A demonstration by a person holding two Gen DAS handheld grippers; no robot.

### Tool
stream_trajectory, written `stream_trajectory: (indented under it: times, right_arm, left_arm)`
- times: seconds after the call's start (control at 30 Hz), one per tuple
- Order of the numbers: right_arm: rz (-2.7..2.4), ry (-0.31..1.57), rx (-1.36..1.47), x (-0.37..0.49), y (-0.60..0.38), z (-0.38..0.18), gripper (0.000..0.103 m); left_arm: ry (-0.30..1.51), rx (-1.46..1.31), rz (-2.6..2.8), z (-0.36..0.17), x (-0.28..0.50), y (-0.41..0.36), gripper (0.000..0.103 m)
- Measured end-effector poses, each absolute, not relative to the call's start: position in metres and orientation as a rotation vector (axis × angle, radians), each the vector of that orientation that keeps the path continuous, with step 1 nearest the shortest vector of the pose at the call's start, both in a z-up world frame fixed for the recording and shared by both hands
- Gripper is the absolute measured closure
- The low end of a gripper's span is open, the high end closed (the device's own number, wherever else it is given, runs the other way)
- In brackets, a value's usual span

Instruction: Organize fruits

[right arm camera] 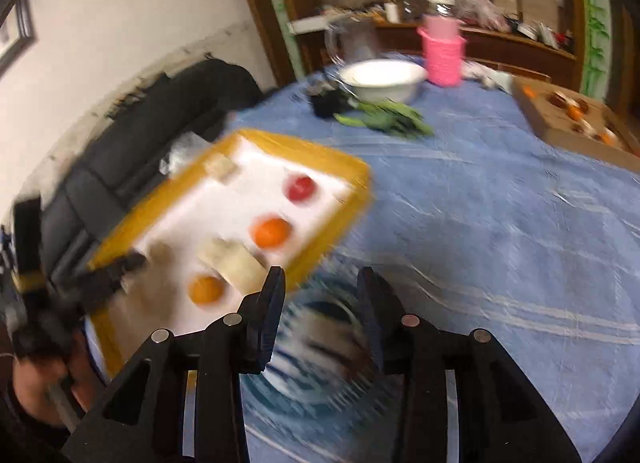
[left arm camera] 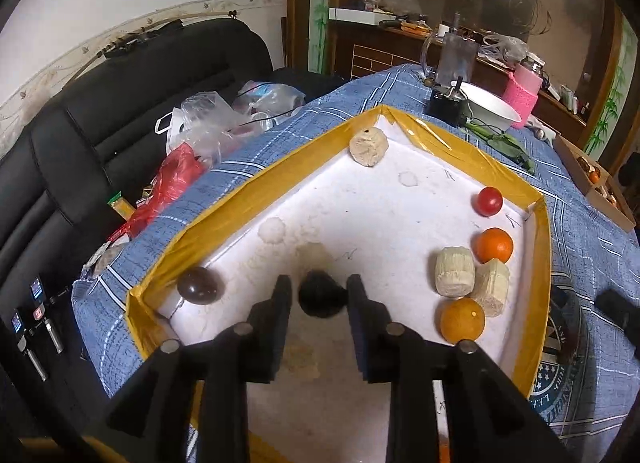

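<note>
Fruit lies scattered in a white foam tray (left arm camera: 400,219) with a yellow taped rim, set on a blue checked tablecloth (left arm camera: 592,247). Seen from the left wrist, the left gripper (left arm camera: 320,287) hangs over the near part of the tray with its jaws slightly apart; a dark, blurred fruit (left arm camera: 322,295) sits on the tray floor just ahead of the tips, in the gap, and the pads do not seem to press it. Left of the tips, against the rim, rests a dark brown round fruit (left arm camera: 200,286). To the right of the tips lie a yellow-orange citrus (left arm camera: 462,321), two pale ribbed pieces (left arm camera: 454,271) touching each other, and beyond them an orange (left arm camera: 494,245) and a red fruit (left arm camera: 488,201). Far ahead, in the tray's far corner, lies another pale piece (left arm camera: 368,147).

The right wrist view is blurred. The right gripper (right arm camera: 320,283) hangs over the tablecloth just beside the tray's near right edge, jaws parted with nothing between them. Beyond it stand a white bowl (right arm camera: 382,79), a pink cup (right arm camera: 442,51) and green leaves (right arm camera: 384,119), with a cardboard box (right arm camera: 576,123) far off to the right
</note>
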State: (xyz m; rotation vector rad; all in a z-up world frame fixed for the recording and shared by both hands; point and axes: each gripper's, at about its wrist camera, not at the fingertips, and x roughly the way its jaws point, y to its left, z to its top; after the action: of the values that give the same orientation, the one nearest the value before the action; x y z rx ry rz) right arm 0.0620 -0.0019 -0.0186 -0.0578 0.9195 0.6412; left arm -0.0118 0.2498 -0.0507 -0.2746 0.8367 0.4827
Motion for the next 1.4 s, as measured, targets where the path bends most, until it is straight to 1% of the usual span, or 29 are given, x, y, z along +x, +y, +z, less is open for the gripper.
stream_trajectory:
  times: [0.07,0.1,0.13,0.17,0.23,0.27,0.33,0.4,0.53,0.63,0.77,0.9,1.0,1.07,1.1,1.13,1.2,1.27,1.33,1.37,1.4]
  right_arm:
    - [0.592,0.925,-0.090,0.056,-0.011,-0.030,0.067]
    - [0.577,0.932,-0.074,0.056,-0.015,-0.035,0.069]
    - [0.582,0.948,-0.043,0.056,-0.017,-0.039,0.073]
    - [0.581,0.958,-0.038,0.055,-0.017,-0.043,0.074]
    - [0.582,0.978,-0.095,0.051,-0.007,-0.053,0.074]
    - [0.571,0.949,-0.125,0.049,-0.001,-0.054,0.077]
    - [0.523,0.935,-0.169,0.048,0.004,-0.058,0.090]
    - [0.516,0.937,-0.188,0.046,0.005,-0.056,0.092]
    - [0.490,0.876,-0.292,0.027,0.005,-0.060,0.092]
    - [0.503,0.891,-0.192,0.031,-0.010,-0.055,0.095]
    - [0.558,0.840,-0.111,0.036,-0.005,-0.027,0.095]
    - [0.663,0.815,-0.038,0.044,0.024,-0.003,0.095]
    - [0.729,0.805,-0.050,0.043,0.051,0.003,0.095]
    - [0.727,0.817,-0.029,0.043,0.052,0.004,0.094]
    - [0.709,0.835,-0.048,0.042,0.049,0.002,0.089]
    - [0.669,0.852,-0.108,0.040,0.042,-0.003,0.078]
    - [0.594,0.837,-0.160,0.033,0.020,-0.011,0.072]
    - [0.534,0.887,-0.136,0.035,-0.004,-0.025,0.072]
    - [0.509,0.918,-0.112,0.037,-0.015,-0.039,0.072]
    - [0.502,0.932,-0.112,0.037,-0.016,-0.047,0.072]
    - [0.503,0.944,-0.115,0.037,-0.015,-0.051,0.072]
  left_arm:
    - [0.832,-0.272,0.474,-0.050,-0.011,0.246,0.072]
    - [0.834,-0.271,0.462,-0.050,-0.010,0.244,0.072]
    - [0.835,-0.262,0.455,-0.050,-0.010,0.241,0.072]
    - [0.836,-0.252,0.453,-0.050,-0.010,0.239,0.072]
    - [0.829,-0.237,0.446,-0.049,-0.010,0.236,0.072]
    - [0.829,-0.235,0.447,-0.050,-0.010,0.236,0.072]
    - [0.835,-0.237,0.441,-0.051,-0.009,0.236,0.072]
    - [0.834,-0.231,0.438,-0.051,-0.009,0.235,0.072]
    - [0.833,-0.242,0.434,-0.055,-0.011,0.236,0.072]
    - [0.823,-0.249,0.436,-0.055,-0.015,0.239,0.074]
    - [0.821,-0.262,0.441,-0.053,-0.016,0.244,0.074]
    - [0.816,-0.256,0.444,-0.053,-0.015,0.244,0.074]
    - [0.824,-0.263,0.452,-0.055,-0.013,0.248,0.074]
    - [0.832,-0.272,0.454,-0.056,-0.012,0.249,0.074]
    - [0.834,-0.273,0.444,-0.056,-0.012,0.249,0.074]
    - [0.833,-0.266,0.441,-0.056,-0.011,0.248,0.074]
    - [0.823,-0.258,0.439,-0.056,-0.010,0.245,0.074]
    - [0.827,-0.255,0.444,-0.059,-0.008,0.243,0.074]
    - [0.843,-0.251,0.448,-0.062,-0.005,0.241,0.070]
    - [0.848,-0.246,0.447,-0.063,-0.005,0.240,0.063]
    - [0.848,-0.242,0.450,-0.064,-0.006,0.239,0.053]
